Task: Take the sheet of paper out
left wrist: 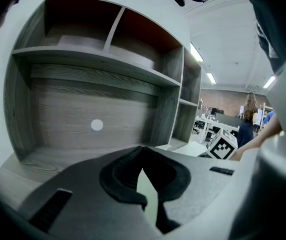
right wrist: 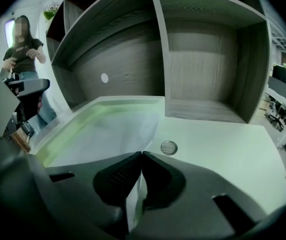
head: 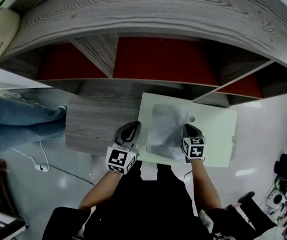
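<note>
A translucent sleeve with a sheet of paper [head: 166, 129] lies crumpled on the pale desk top [head: 218, 134]. My right gripper [head: 189, 129] sits at its right edge. In the right gripper view that gripper [right wrist: 142, 154] is shut, with a white edge of the sheet [right wrist: 135, 204] pinched between its pads, and the rest of the sleeve [right wrist: 108, 134] spreads ahead to the left. My left gripper [head: 132, 128] rests by the desk's left edge, just left of the sleeve. Its tips [left wrist: 142, 149] meet; a pale strip shows behind them, and I cannot tell if it is held.
Grey wood shelving with red back panels [head: 163, 59] rises behind the desk. A round cable grommet [right wrist: 168, 147] lies in the desk top just right of the sleeve. A lower wood surface [head: 98, 119] adjoins on the left. A person's legs in jeans [head: 18, 119] are at the far left.
</note>
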`<state>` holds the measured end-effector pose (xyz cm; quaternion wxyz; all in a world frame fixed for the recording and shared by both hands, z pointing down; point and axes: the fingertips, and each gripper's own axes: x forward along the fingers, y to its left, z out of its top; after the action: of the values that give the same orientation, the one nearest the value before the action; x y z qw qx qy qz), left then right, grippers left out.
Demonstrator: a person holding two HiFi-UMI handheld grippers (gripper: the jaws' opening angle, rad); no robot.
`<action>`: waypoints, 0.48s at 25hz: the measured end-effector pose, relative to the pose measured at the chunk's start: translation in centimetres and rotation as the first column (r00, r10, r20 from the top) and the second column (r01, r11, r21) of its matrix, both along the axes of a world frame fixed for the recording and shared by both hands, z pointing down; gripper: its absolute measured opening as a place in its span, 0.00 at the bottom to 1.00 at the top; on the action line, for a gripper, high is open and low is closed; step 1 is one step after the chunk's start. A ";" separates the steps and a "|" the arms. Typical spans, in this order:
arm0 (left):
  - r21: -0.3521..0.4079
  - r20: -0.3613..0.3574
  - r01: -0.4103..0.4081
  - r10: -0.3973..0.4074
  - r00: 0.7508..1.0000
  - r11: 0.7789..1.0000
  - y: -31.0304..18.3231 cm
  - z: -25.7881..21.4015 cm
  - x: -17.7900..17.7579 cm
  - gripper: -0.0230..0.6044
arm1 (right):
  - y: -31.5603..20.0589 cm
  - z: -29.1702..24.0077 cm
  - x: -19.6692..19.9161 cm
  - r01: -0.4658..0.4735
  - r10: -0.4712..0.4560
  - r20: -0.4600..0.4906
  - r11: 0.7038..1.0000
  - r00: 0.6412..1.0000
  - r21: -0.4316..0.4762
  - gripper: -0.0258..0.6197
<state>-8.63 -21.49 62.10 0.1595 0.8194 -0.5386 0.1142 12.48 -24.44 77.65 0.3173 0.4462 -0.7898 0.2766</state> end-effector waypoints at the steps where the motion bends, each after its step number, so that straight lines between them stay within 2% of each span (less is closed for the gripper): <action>1: -0.001 0.001 0.000 0.000 1.000 1.000 0.0 0.0 0.0 0.05 | 0.0 0.0 0.1 -0.004 0.005 -0.006 1.000 1.000 0.005 0.08; 12: 0.011 0.001 -0.037 0.037 0.999 0.999 0.4 -0.3 0.9 0.05 | 0.1 -1.5 2.2 -0.073 0.075 -0.022 0.996 0.997 0.050 0.08</action>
<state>-7.77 -21.11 61.77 0.1528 0.8300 -0.5241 0.1143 14.71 -24.29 76.13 0.3049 0.4861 -0.7755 0.2633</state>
